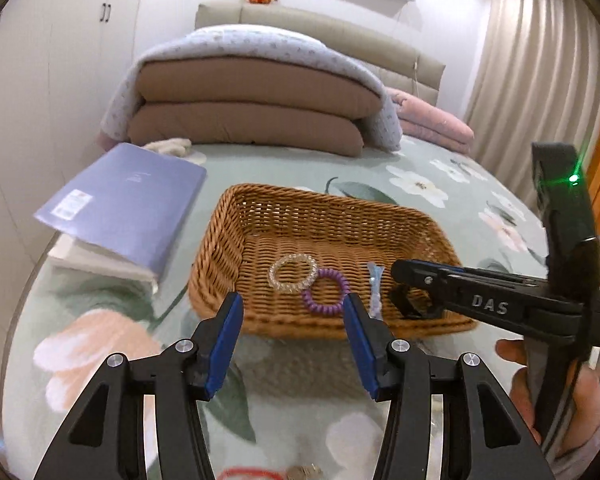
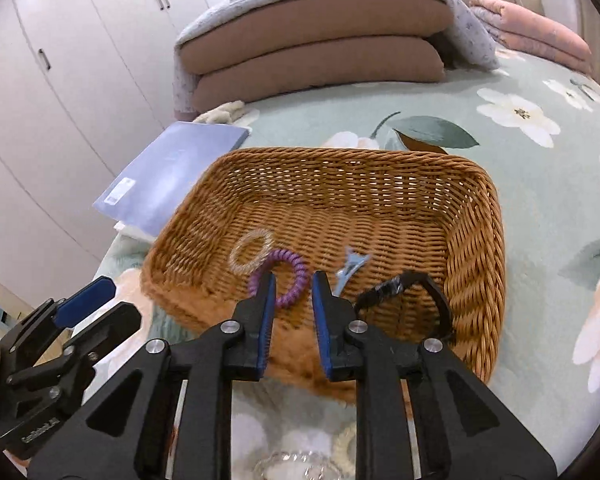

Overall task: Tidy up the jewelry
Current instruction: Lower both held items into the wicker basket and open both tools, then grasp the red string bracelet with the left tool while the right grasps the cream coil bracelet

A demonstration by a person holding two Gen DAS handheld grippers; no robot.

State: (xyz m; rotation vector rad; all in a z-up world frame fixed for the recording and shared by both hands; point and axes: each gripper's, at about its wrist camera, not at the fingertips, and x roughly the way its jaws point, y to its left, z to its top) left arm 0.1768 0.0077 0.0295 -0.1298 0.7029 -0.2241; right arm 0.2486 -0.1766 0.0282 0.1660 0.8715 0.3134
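A wicker basket (image 1: 228, 236) (image 2: 476, 248) sits on the flowered bed. Inside lie a clear coil hair tie (image 1: 293, 273) (image 2: 252, 250), a purple coil hair tie (image 1: 325, 291) (image 2: 290, 276), a light blue hair clip (image 1: 374, 284) (image 2: 350, 266) and a black band (image 2: 428, 292). My left gripper (image 1: 294, 310) is open and empty, just before the basket's near rim. My right gripper (image 2: 294, 280) is open and empty above the near rim; in the left wrist view (image 1: 404, 284) it reaches over the basket's right end, with the black band (image 1: 406, 304) below it.
A blue folder (image 1: 128, 196) (image 2: 180, 168) lies on white papers left of the basket. Folded brown and grey bedding (image 1: 252, 108) is stacked behind. A red band (image 1: 252, 473) and more clear hair ties (image 2: 300, 466) lie on the bedspread near the bottom edge.
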